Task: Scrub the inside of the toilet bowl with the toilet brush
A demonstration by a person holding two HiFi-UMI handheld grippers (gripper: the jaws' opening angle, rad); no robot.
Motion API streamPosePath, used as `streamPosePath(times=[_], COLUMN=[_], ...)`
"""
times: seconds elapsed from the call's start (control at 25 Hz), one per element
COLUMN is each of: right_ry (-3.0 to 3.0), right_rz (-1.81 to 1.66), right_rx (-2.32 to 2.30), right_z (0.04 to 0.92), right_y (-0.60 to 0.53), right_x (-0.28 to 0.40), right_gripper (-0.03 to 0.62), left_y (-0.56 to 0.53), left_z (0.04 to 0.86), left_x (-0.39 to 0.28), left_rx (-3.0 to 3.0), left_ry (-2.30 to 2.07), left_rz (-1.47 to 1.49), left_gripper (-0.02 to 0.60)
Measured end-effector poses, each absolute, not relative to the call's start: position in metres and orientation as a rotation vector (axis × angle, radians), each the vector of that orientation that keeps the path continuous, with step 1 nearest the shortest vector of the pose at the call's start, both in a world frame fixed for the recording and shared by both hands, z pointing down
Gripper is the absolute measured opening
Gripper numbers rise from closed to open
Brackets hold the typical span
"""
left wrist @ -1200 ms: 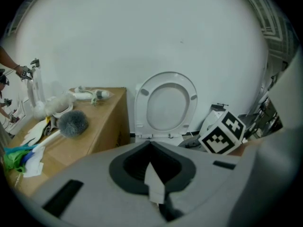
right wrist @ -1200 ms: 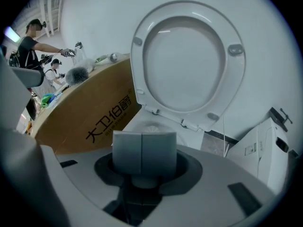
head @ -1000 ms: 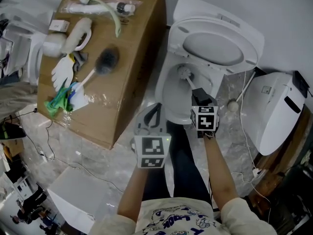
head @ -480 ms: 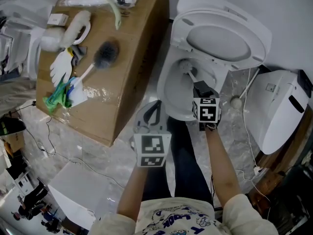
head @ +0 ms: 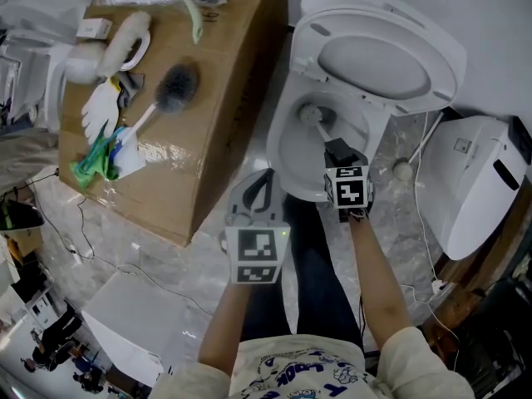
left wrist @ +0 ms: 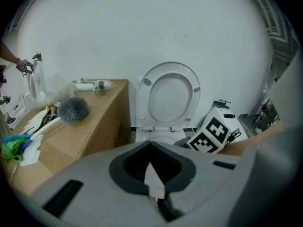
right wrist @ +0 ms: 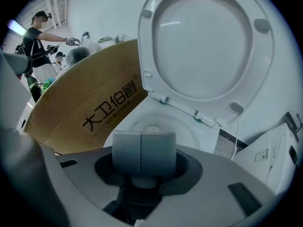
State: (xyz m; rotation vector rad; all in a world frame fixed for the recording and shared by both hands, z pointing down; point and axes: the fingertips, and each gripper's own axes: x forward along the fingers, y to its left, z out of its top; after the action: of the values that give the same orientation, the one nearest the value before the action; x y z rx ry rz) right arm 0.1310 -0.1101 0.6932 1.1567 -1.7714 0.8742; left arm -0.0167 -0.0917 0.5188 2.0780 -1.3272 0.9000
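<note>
The white toilet bowl [head: 281,150] stands with its lid [head: 378,61] raised. Inside, near the back wall, sits the round white head of the toilet brush [head: 312,113]; its handle slants back to my right gripper [head: 338,158], which is shut on it above the bowl's front rim. In the right gripper view the jaws stand together over the white handle [right wrist: 140,179], with the bowl [right wrist: 189,126] beyond. My left gripper [head: 253,199] hangs shut and holding nothing, left of the bowl's front. Its view shows the lid [left wrist: 169,96] and the right gripper's marker cube [left wrist: 214,132].
A large cardboard box [head: 216,115] stands close to the left of the toilet, carrying a grey brush [head: 174,86], white gloves [head: 104,110], a green cloth [head: 98,163] and packets. A white appliance [head: 474,181] stands at the right. Cables cross the marble floor [head: 125,248].
The right gripper and brush have moved slightly toward the back of the bowl. The left gripper has stayed in place.
</note>
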Motion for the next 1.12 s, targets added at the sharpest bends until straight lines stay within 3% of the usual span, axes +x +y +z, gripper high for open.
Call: streamPosePath(times=[1.12], right_ry=[-1.859], right_rz=[0.564], right_rx=[0.708], right_z=[0.673], right_y=[0.004], right_x=[0.114], right_gripper=[0.167], left_y=[-0.086], left_z=[0.509], left_x=[-0.014], left_rx=[2.089], left_ry=[-1.311], left_rz=[0.863], left_gripper=[0.002])
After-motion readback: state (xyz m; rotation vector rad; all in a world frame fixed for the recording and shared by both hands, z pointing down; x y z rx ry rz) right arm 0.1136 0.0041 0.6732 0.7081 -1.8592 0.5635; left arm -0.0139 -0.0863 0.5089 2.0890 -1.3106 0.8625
